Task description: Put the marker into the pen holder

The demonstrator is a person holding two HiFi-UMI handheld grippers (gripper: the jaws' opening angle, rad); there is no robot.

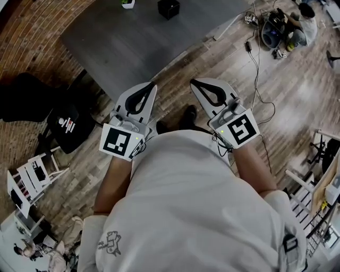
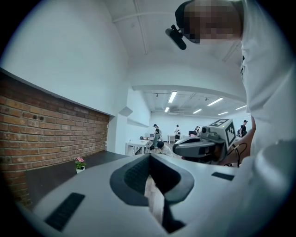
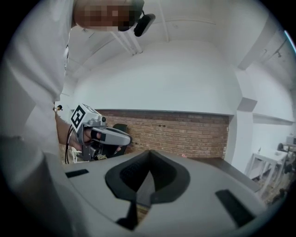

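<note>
Currently, left gripper [image 1: 153,85]: jaws together, empty.
Right gripper [image 1: 193,82]: jaws together, empty.
Table [image 1: 133,42]: near edge just ahead of tips.
Markings: square codes [image 1: 116,141] on both grippers.

black, boxy pen holder [image 1: 168,8] on the far part of the dark grey table [image 1: 133,42]

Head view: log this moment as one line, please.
phase: task not begun | left gripper: shut, empty | right gripper: shut, empty | pen holder: on table, untouched | marker: not visible
</note>
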